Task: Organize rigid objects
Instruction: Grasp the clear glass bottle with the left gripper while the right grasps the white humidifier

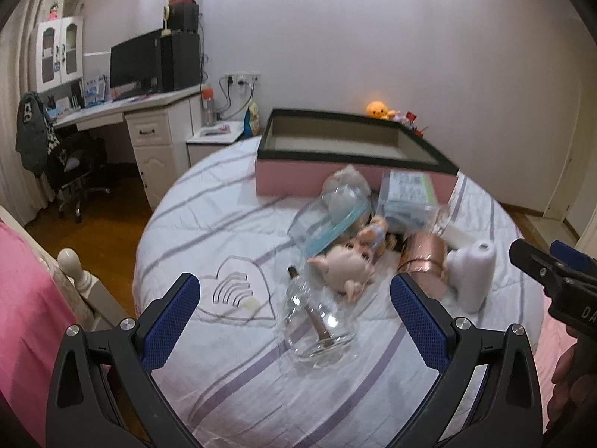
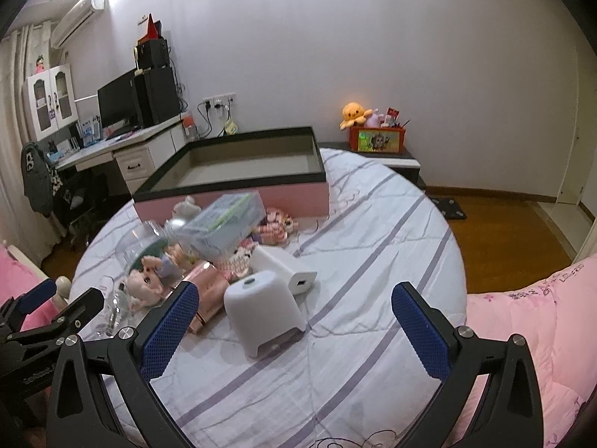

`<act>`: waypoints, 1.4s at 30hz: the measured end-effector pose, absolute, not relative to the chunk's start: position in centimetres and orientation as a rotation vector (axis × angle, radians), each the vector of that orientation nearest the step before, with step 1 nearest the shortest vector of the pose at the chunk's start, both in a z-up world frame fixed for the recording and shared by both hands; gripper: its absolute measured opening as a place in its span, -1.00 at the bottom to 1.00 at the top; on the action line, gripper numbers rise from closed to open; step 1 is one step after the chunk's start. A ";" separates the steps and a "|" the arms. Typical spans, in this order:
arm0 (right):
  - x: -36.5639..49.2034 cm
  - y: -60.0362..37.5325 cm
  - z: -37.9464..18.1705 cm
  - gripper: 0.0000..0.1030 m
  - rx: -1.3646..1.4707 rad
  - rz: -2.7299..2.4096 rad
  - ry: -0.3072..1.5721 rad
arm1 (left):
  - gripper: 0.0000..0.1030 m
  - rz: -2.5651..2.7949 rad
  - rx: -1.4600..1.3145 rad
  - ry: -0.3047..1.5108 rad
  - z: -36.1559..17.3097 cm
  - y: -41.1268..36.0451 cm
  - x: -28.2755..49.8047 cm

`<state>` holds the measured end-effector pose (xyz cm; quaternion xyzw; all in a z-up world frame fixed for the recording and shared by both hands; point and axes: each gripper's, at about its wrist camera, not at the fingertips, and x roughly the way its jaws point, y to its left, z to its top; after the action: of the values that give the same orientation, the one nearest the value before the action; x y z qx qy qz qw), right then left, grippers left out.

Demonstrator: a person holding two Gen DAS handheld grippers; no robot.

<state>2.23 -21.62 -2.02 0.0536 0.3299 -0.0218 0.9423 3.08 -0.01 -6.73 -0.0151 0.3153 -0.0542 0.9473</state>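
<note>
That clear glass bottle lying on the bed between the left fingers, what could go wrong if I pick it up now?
1. The glass bottle lies on its side on soft bedding; smooth and round, it may roll or slip as the open left gripper closes.
2. The pig figure seems to rest against it and could get knocked.
3. The pink box sits behind the pile, so carrying glass over it risks a drop.

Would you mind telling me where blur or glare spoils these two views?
Left wrist view: the glass bottle and doll head are smeared by motion blur. Right wrist view: the clear plastic box is blurred, and ceiling glare washes out the top left corner.
</note>
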 end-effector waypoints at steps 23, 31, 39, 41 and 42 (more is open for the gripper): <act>6.1 -20.7 -6.8 0.50 0.088 0.033 0.785 | 0.73 -0.135 -0.031 0.749 -11.1 0.1 5.3; 5.7 -20.3 -7.0 0.12 0.118 0.105 0.786 | 0.05 -0.161 -0.044 0.746 -10.7 0.7 5.5; 4.5 -21.7 -5.8 0.12 0.159 0.122 0.766 | 0.05 -0.178 -0.059 0.731 -10.3 0.9 4.9; 4.3 -21.8 -5.5 0.12 0.169 0.126 0.764 | 0.05 -0.179 -0.061 0.725 -10.1 1.0 4.7; 4.2 -21.8 -5.4 0.12 0.178 0.132 0.765 | 0.05 -0.179 -0.062 0.721 -9.9 1.1 4.6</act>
<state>4.21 -21.85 -5.45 0.0866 0.3724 0.0643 0.9218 4.56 1.09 -9.90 -0.0304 0.3523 -0.0874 0.9313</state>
